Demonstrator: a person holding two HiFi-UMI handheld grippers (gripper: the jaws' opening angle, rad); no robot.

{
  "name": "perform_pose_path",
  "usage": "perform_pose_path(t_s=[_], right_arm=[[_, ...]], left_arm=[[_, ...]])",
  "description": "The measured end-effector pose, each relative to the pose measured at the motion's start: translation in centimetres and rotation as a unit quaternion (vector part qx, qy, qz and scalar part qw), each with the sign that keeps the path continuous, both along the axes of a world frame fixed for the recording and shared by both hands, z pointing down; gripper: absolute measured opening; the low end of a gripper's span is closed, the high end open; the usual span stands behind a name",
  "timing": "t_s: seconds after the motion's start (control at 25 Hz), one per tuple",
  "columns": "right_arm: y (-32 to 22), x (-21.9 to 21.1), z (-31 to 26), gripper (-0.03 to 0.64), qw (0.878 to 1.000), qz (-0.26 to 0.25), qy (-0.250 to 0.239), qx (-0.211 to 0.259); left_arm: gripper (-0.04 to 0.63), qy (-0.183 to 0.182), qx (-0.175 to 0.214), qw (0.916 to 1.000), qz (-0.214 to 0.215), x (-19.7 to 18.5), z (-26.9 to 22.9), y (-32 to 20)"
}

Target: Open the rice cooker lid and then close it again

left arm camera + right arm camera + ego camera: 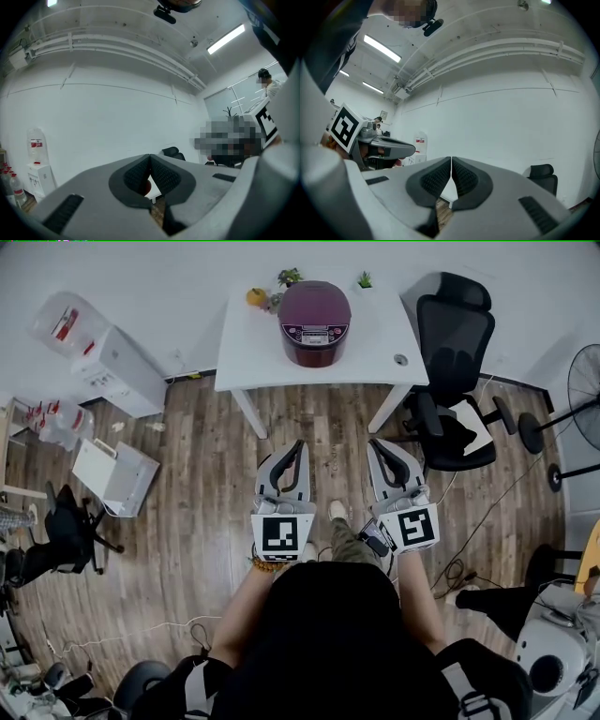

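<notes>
One maroon rice cooker (315,322) sits with its lid down at the middle of the white worktop (246,352). Its pale control panel faces us, but the print on it is too small to read. Along the far edge behind it we see an orange fruit (256,296) and two little green plants (289,277). A black office chair (455,334) stands at the worktop's right end. Wooden floor (187,521) lies between us and the worktop. We hold the left hand-held gripper (298,444) and the right hand-held gripper (374,442) level and side by side, well short of the cooker — both have their jaws pressed together and empty.
</notes>
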State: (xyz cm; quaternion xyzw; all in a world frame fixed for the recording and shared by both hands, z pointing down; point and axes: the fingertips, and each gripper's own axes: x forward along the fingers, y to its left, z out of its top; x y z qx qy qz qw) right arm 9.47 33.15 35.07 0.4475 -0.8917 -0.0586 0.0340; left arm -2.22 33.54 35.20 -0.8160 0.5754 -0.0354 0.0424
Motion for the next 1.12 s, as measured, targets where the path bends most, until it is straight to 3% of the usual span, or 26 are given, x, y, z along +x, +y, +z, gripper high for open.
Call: perform_pose_path(t_s=[0.36,0.68,0.88,1.12], right_arm=[[-5.7,1.9,0.8,0.028,1.000,-0.022,-0.001,-0.002],[-10.6,2.3,1.4,0.028,0.998,-0.058,-0.005,-0.001],[-13.3,1.7,0.1,0.028,0.995,-0.091,-0.027,0.032],[-15.9,1.6,-0.2,0.028,0.990,-0.129,-0.038,0.038]], left_arm=[[0.021,-0.022,-0.023,0.9995,-0.006,2.6,1.5,-5.3],[0.021,-0.017,-0.012,0.9998,-0.003,4.3,1.8,-9.8],[0.021,-0.016,-0.015,0.9995,-0.021,4.6,1.7,-12.4],[0.021,-0.024,-0.016,0.9985,-0.046,5.0,1.6,-15.4]])
